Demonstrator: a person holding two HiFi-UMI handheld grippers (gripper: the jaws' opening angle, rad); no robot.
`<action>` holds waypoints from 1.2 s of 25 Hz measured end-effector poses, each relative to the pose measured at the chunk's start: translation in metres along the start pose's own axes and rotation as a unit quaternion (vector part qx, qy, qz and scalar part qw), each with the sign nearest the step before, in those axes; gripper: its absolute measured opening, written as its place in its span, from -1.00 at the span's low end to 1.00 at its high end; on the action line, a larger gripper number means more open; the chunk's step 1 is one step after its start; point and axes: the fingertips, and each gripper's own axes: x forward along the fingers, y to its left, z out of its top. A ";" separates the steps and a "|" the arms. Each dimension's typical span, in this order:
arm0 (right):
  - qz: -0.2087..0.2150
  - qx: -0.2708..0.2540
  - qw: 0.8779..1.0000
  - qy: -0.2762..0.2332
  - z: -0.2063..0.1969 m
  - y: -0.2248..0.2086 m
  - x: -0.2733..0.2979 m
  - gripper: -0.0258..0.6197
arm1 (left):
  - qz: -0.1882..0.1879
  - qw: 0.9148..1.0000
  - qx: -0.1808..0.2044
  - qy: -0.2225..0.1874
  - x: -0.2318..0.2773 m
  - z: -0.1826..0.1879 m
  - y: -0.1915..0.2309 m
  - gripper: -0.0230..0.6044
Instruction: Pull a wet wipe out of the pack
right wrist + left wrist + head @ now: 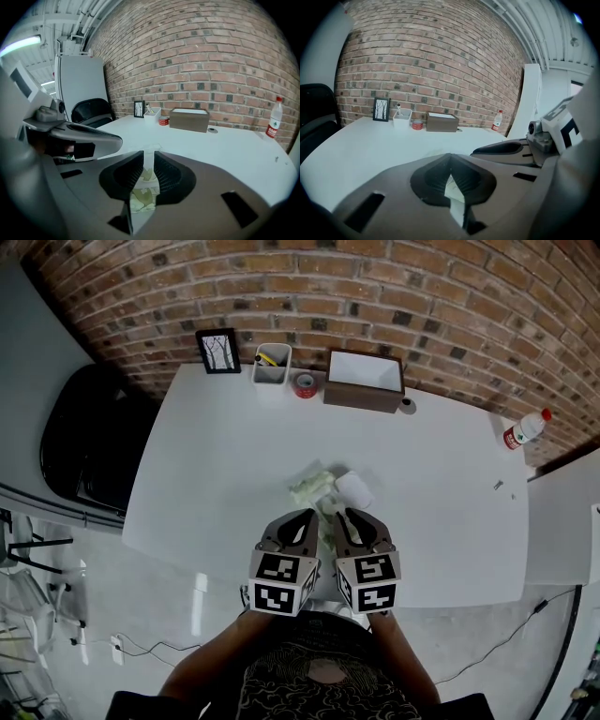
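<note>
Two grippers at the table's (216, 456) front edge, middle, right gripper (347, 515) clamped on the green wet wipe pack (143, 196), my left gripper (307, 516) pinching a white wipe (453, 199).

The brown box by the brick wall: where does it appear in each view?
Head view: brown box at the top, right of centre.
Left gripper view: the box just left of centre, at mid-height.
Right gripper view: the box right of centre, at mid-height.
Shared landmark: black picture frame, left of the box everywhere.
</note>
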 end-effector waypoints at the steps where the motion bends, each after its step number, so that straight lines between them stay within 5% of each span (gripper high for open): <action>1: 0.002 0.001 1.000 0.002 -0.001 0.001 0.002 -0.72 | 0.000 1.000 -0.001 0.000 0.000 0.001 0.001 -0.89; 11: -0.009 0.001 1.000 0.026 -0.010 -0.003 0.013 -0.70 | -0.005 1.000 0.000 0.002 0.004 0.001 0.006 -0.89; 30: 0.012 0.000 1.000 -0.019 0.020 0.006 0.004 -0.86 | 0.010 1.000 -0.022 -0.005 -0.003 0.000 0.015 -0.89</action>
